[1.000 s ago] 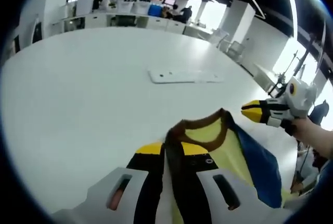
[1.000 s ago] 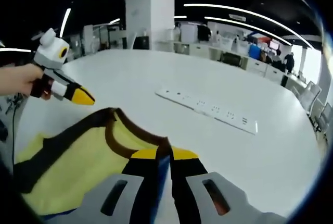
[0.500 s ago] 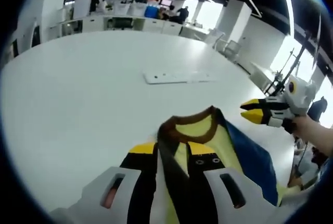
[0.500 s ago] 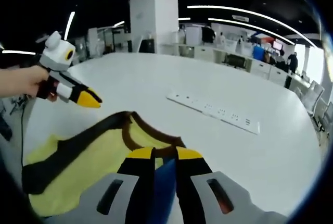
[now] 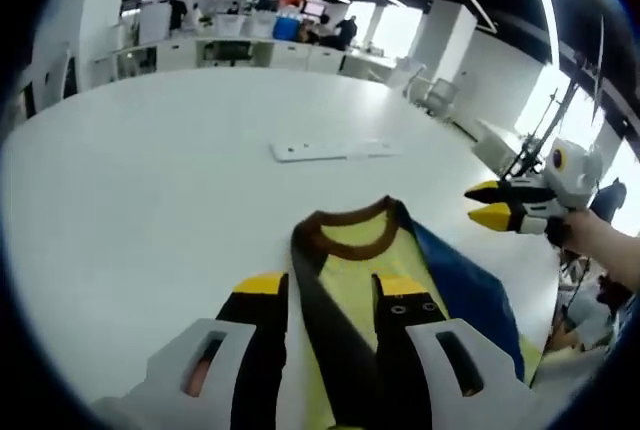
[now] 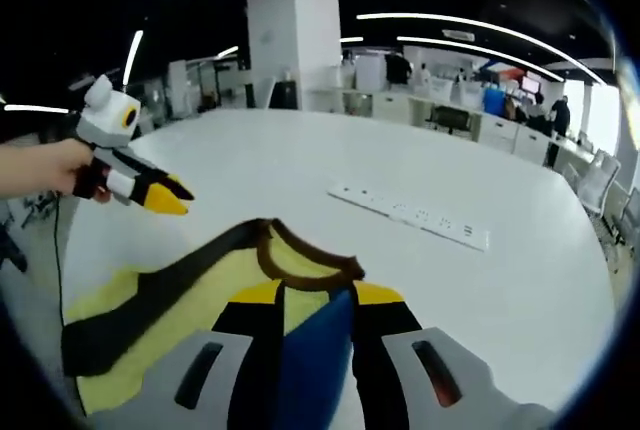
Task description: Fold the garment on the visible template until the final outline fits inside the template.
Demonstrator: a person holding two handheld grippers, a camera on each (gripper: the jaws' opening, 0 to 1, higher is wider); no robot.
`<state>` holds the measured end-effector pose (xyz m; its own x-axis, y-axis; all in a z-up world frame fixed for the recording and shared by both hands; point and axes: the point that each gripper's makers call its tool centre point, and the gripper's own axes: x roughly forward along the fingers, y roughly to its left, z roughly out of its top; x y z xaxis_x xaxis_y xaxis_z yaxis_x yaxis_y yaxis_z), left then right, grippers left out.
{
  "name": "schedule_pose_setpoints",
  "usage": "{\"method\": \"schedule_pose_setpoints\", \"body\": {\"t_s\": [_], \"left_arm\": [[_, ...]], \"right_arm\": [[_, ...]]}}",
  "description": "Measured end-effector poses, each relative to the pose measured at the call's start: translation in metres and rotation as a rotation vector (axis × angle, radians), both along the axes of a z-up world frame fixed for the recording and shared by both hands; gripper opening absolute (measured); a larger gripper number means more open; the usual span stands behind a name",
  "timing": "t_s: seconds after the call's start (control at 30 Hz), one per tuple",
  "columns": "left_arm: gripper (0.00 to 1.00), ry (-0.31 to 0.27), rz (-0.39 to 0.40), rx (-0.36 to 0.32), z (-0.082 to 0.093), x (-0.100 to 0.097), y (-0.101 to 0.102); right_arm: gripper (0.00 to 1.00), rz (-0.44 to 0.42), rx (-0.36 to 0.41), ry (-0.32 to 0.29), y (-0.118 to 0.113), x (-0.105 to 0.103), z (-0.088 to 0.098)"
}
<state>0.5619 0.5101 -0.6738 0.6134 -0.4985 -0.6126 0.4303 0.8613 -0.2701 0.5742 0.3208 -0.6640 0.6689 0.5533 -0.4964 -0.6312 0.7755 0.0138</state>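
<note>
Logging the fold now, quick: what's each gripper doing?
Left gripper: open, astride the garment.
Right gripper: open, blue cloth between jaws.

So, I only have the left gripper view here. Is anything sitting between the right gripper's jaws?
Observer: Yes. In the right gripper view, the garment's blue fabric lies between the right gripper's parted jaws.
Operator: And who or what carries my left gripper?
Observer: A hand at that view's left edge holds the left gripper, seen side-on.
Operator: Anything behind the table?
Observer: A tall white pillar stands beyond the table's far edge.
</note>
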Motion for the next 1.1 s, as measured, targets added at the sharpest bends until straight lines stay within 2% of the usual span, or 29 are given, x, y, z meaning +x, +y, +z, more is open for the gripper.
{"method": "schedule_pose_setpoints", "body": {"t_s": [0.37, 0.5, 1.1], "left_arm": [[0.43, -0.033, -0.021, 0.000, 0.014, -0.025, 0.002], [0.48, -0.057, -0.051, 0.029, 0.019, -0.036, 0.002], [0.65, -0.081, -0.110, 0.049, 0.037, -0.076, -0.002]], "right_arm": [[0.35, -0.002, 0.015, -0.010, -0.005, -0.027, 0.014], [0.37, -0.004, 0.025, -0.016, -0.006, -0.036, 0.019], [0.50, 0.021, 0.048, -0.028, -0.005, -0.078, 0.038]]}}
